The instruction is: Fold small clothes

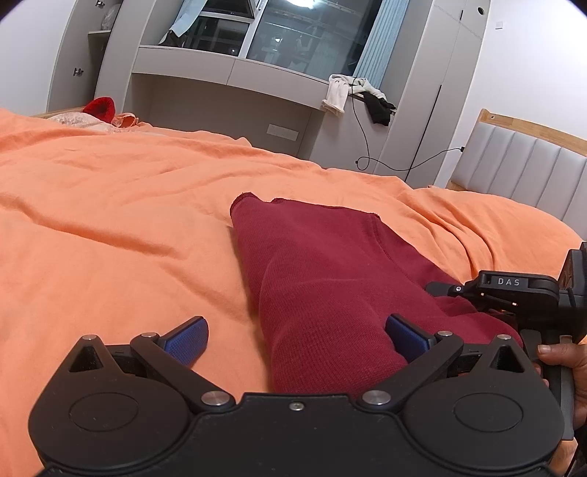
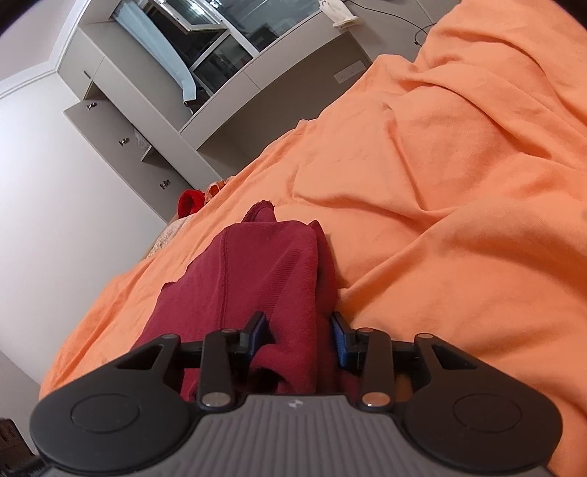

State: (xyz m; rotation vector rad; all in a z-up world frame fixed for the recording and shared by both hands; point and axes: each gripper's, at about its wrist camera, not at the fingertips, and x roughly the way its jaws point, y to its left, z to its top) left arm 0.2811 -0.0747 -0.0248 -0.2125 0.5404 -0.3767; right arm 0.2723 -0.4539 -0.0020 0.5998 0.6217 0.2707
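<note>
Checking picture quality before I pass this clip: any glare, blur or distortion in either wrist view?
Left wrist view: sharp, evenly lit; a bright ceiling-light reflection in the dark window glass; fisheye bends the grey wall cabinets. Right wrist view: horizon strongly tilted, the dark red knit garment crisp, soft shadows in the creases of the orange bedsheet, black vignette at the corners.

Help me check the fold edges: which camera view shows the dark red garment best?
The left wrist view: the dark red garment lies there nearly whole on the orange sheet, far hem included. The right wrist view shows only a bunched near part between the right tool fingers.
</note>
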